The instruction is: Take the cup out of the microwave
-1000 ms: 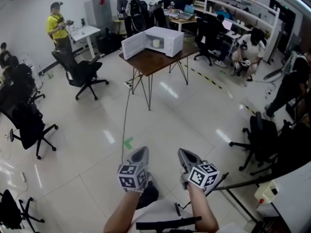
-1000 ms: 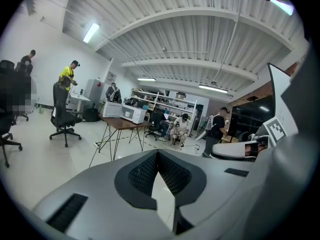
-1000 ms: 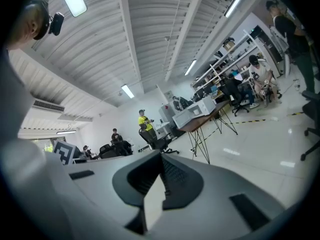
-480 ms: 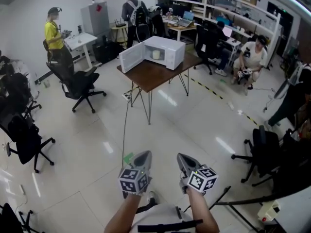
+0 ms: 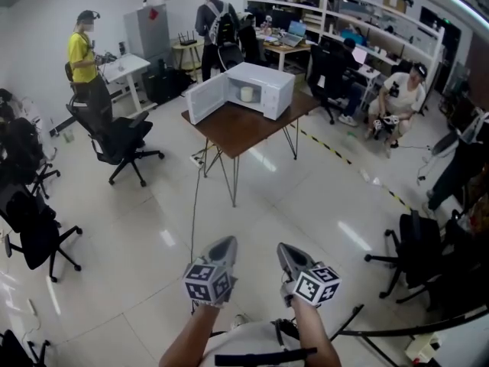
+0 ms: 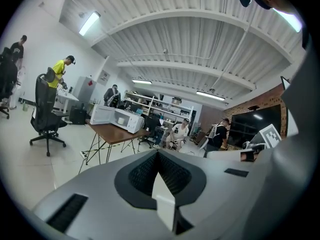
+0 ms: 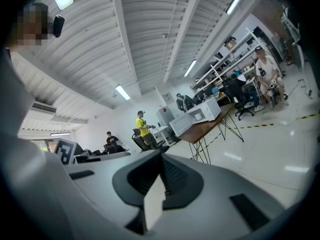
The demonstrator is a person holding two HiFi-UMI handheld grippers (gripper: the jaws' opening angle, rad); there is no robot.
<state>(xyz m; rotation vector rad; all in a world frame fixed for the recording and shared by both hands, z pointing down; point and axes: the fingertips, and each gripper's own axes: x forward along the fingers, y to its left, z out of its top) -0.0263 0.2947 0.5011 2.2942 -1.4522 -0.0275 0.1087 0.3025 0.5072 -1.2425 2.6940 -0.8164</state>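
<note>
Microwave [image 5: 265, 78] and table [image 5: 238, 125] have drawn nearer; cup [image 5: 246, 93] sits inside.

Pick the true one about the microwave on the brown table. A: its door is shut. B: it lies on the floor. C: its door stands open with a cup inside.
C: the microwave has its door swung open, and a pale cup stands inside it.
</note>
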